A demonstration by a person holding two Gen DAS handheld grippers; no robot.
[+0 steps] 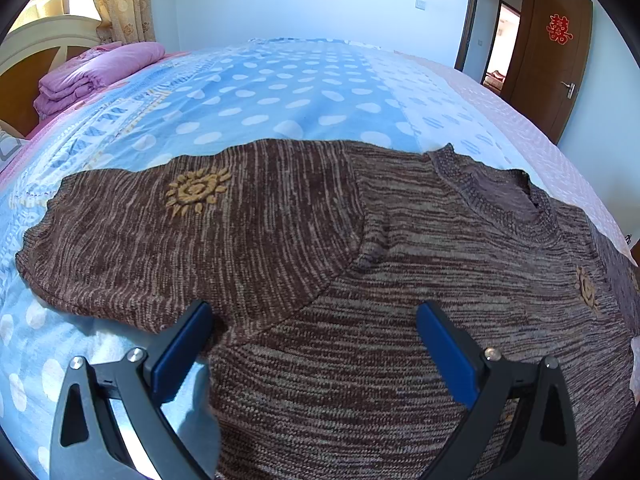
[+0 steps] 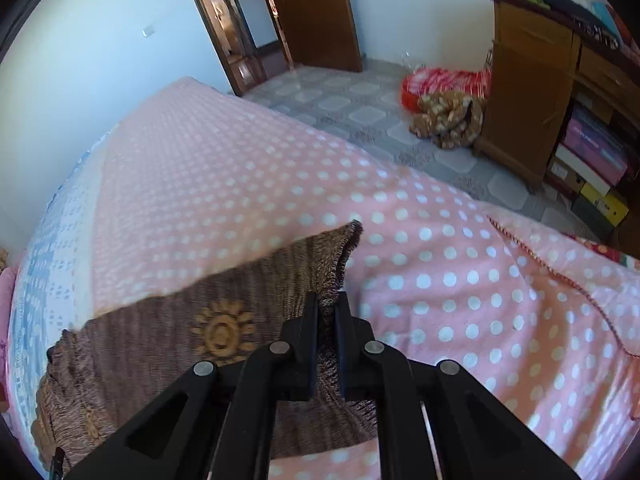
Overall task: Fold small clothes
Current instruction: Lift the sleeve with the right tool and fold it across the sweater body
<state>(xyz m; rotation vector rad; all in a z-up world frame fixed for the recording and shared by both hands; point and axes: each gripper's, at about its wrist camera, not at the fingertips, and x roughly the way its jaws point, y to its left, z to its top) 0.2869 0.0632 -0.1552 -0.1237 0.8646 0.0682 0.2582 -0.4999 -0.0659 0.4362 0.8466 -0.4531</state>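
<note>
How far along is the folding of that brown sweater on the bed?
Early on. Done: the brown sweater lies spread flat on the bed, its near sleeve still stretched out. In hand: the right gripper is shut on the other sleeve, lifting it. The left gripper is open over the body. Left: every fold; none is finished.

This is a bedroom in a home. A wide bed fills most of both views, spread with a blue and pink dotted cover and backed by a cream and wood headboard with a folded purple quilt beside it. Patterned curtains hang behind. A wooden door bears a red paper decoration. Across the tiled floor stands a wooden cabinet with boxes on its shelves, and bundled cloth lies by it.
</note>
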